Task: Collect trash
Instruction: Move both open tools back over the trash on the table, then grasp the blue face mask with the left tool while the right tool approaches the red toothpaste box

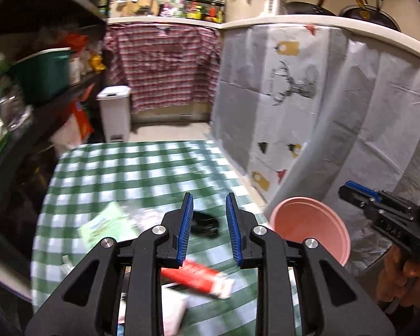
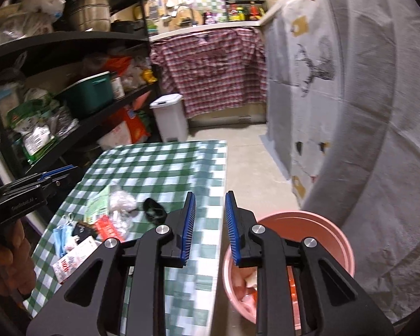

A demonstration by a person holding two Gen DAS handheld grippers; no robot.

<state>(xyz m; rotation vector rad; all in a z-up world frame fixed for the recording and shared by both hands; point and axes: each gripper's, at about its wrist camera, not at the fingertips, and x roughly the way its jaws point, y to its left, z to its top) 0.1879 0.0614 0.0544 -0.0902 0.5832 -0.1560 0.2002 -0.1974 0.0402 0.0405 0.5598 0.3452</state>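
Two tools hang with jaws slightly apart, nothing between them. The left tool (image 1: 209, 210) is above a red tube (image 1: 198, 278) on the checked counter (image 1: 131, 168). The right tool (image 2: 210, 210) is above the counter edge, the pink bin (image 2: 316, 232) just right.

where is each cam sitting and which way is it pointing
Left wrist: rides the left claw, aimed down over the checked table; right claw and hand at right edge.
Right wrist: rides the right claw, over the pink bucket; left claw at left.
Shared: table, bucket, white pedal bin.
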